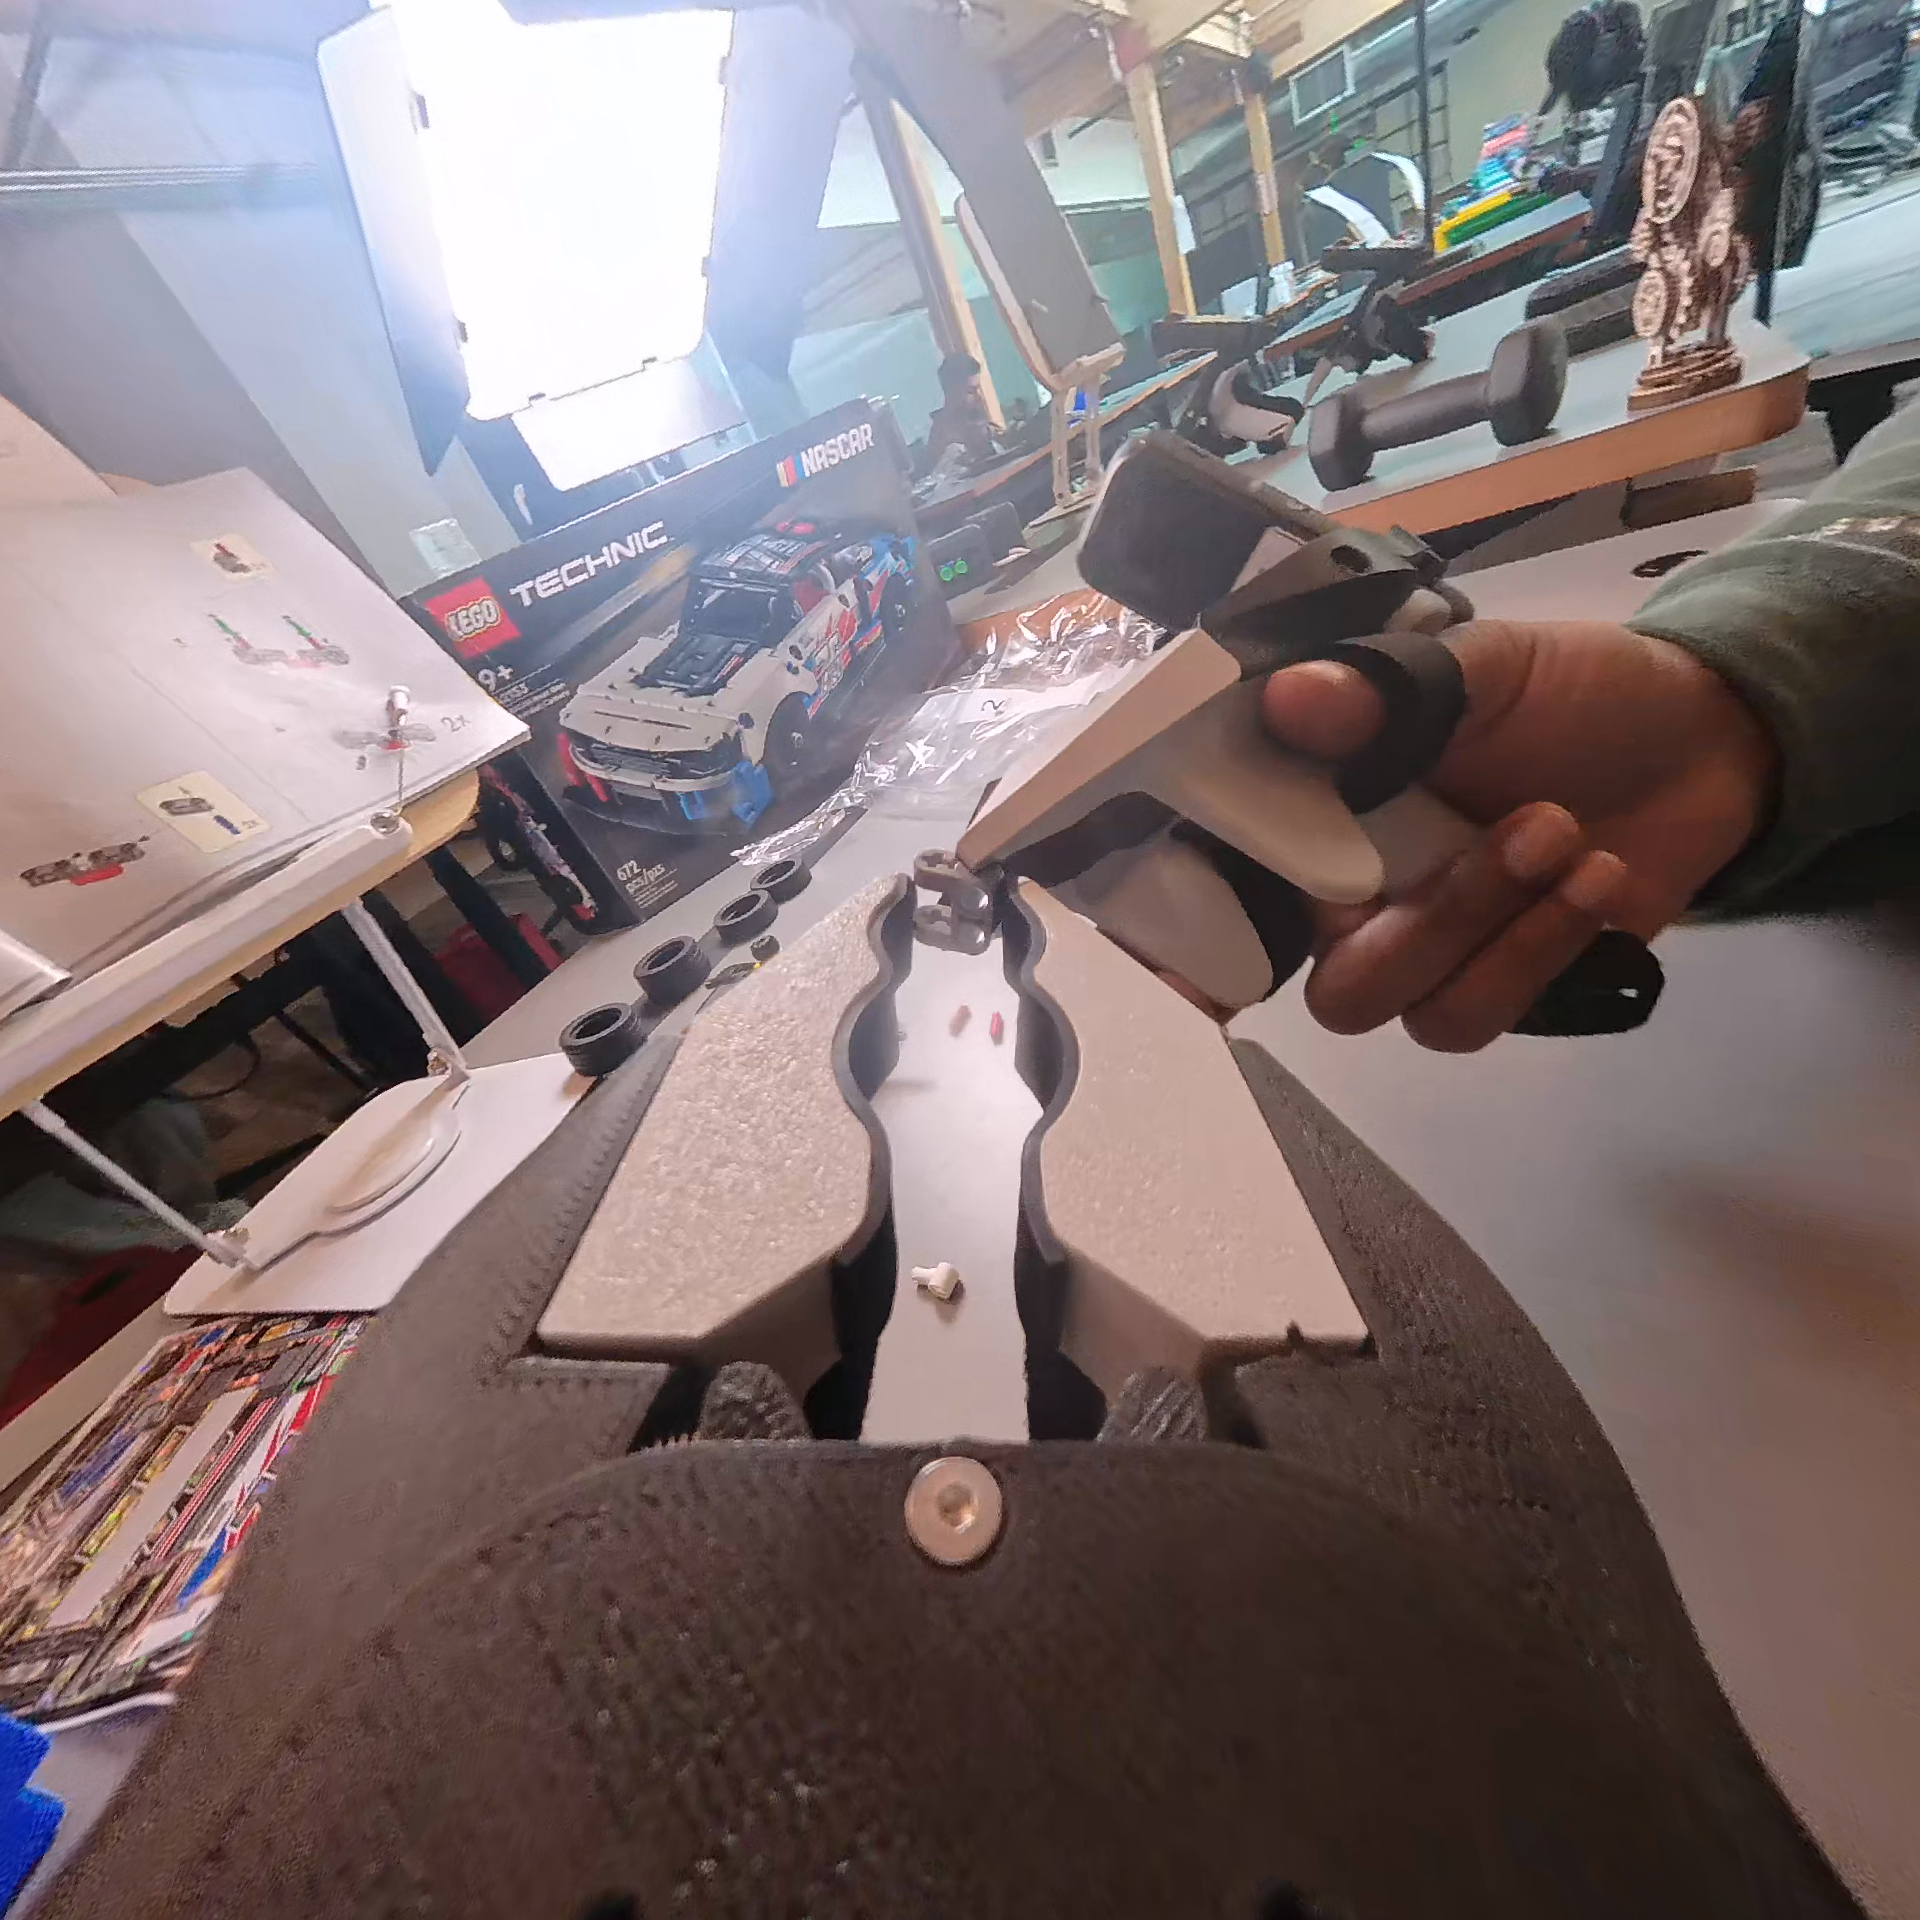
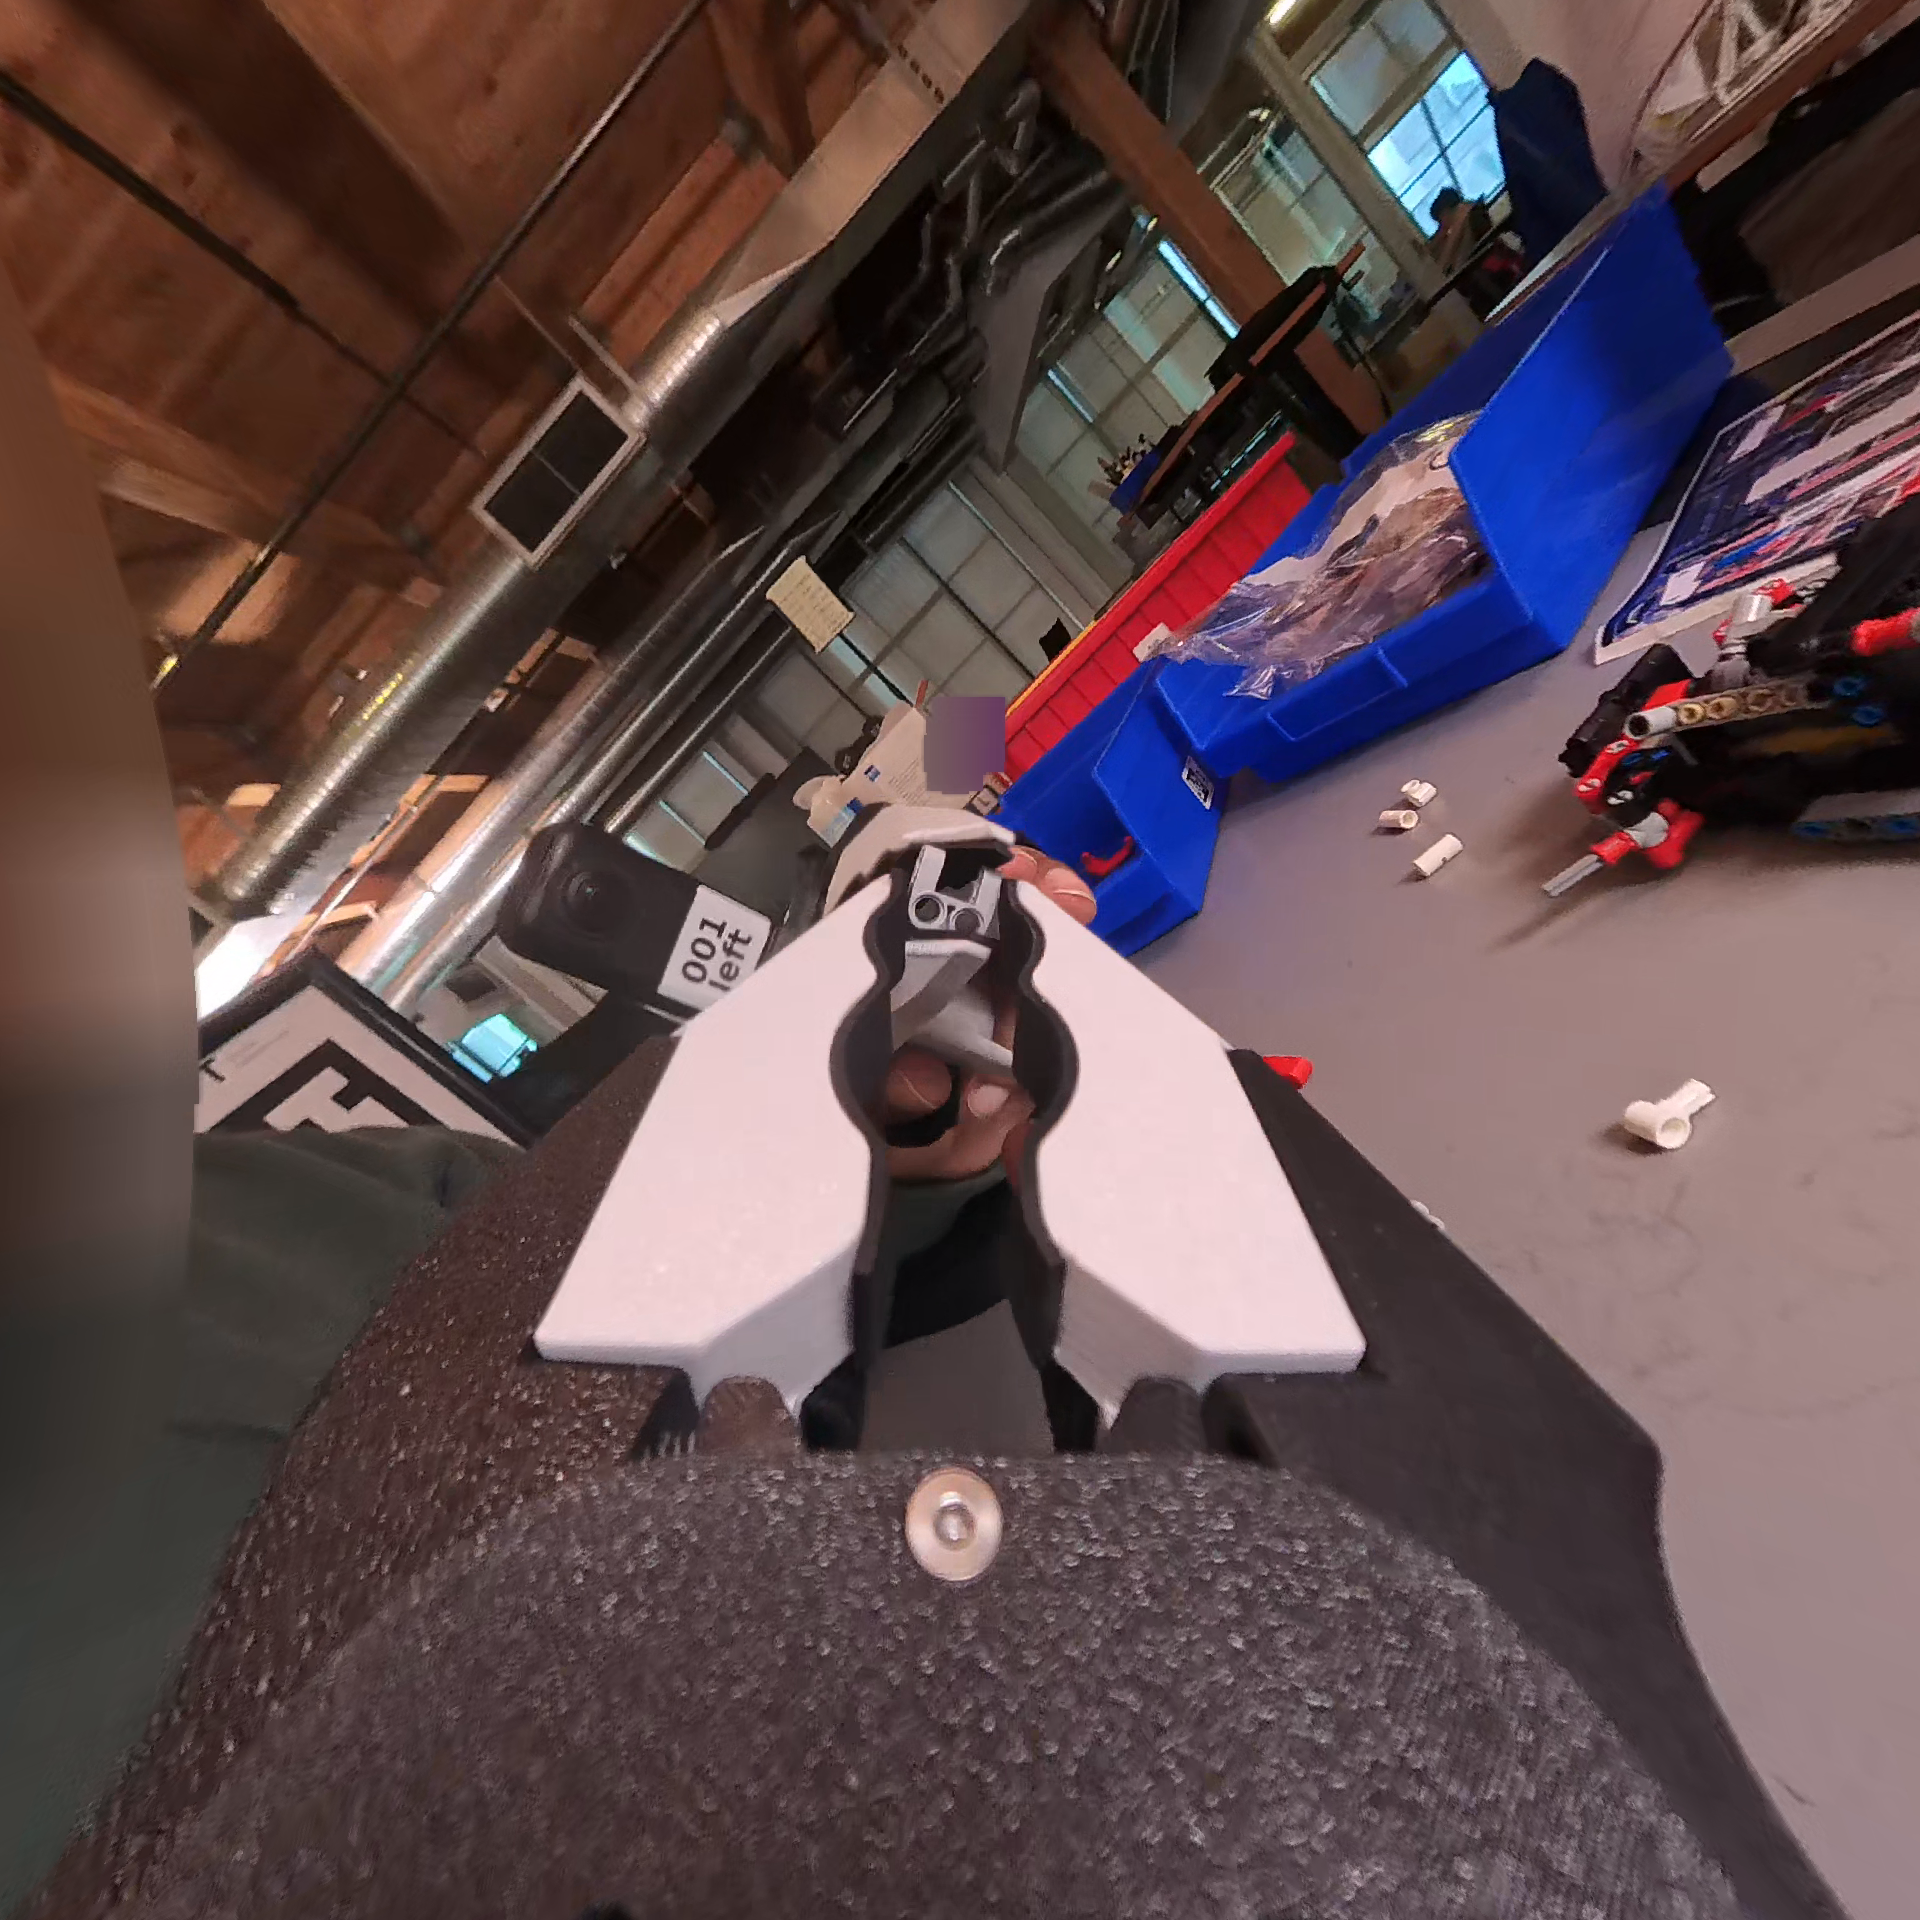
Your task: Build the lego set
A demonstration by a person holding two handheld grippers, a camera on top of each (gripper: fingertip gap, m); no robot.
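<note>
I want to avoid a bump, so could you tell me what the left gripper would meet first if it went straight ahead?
Probably the small grey Lego connector piece at its tips, held by the right gripper straight ahead; depth between them is unclear.

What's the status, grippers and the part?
Left gripper and right gripper meet on one grey connector piece; grips unclear. Held above table. Nothing in the way.
</note>
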